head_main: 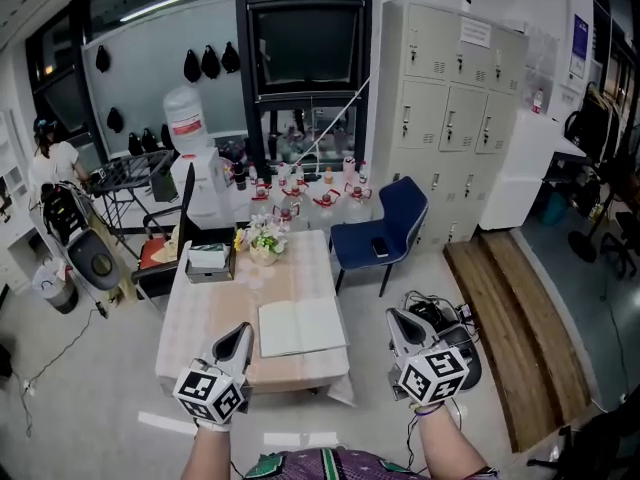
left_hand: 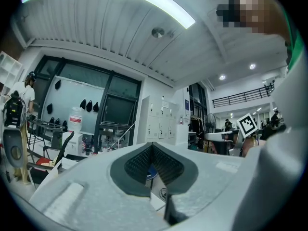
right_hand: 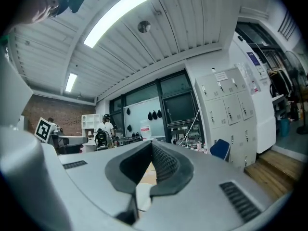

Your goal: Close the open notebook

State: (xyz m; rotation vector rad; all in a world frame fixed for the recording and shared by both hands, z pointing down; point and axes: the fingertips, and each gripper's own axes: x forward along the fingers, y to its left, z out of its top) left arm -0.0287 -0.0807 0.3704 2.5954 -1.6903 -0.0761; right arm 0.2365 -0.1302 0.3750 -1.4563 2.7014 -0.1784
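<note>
Notebook: one notebook (head_main: 302, 326), lying open and flat on the desk (head_main: 215, 318), its two white pages facing up. It sits toward the desk's near edge, on the right half.
My claws: two, one in each hand, each with one cube of square markers.
Left claw (head_main: 245, 330): the jaws are closed tip to tip with nothing between them. In the head view the tip shows just left of the notebook's left edge, and I cannot tell whether it touches anything.
Right claw (head_main: 393, 318): the jaws are pressed together and empty. It hangs off the desk's right side, over the floor, apart from the notebook.
Between the claws: the notebook's near edge lies between my two claws in the head view.
Desk: one, covered by a pale cloth.
Other things on the desk: one box (head_main: 210, 260) at the far left and one small bunch of flowers (head_main: 264, 240) beside it, both well apart from the notebook.
Chair: one blue chair (head_main: 392, 218) past the desk's far right corner, with one dark flat item on its seat.
Lockers: one pale bank of lockers (head_main: 450, 108) behind the chair.
Water dispenser: one water dispenser (head_main: 196, 168), with one bottle on top, beyond the desk.
People: one person (head_main: 50, 160) at the far left.
</note>
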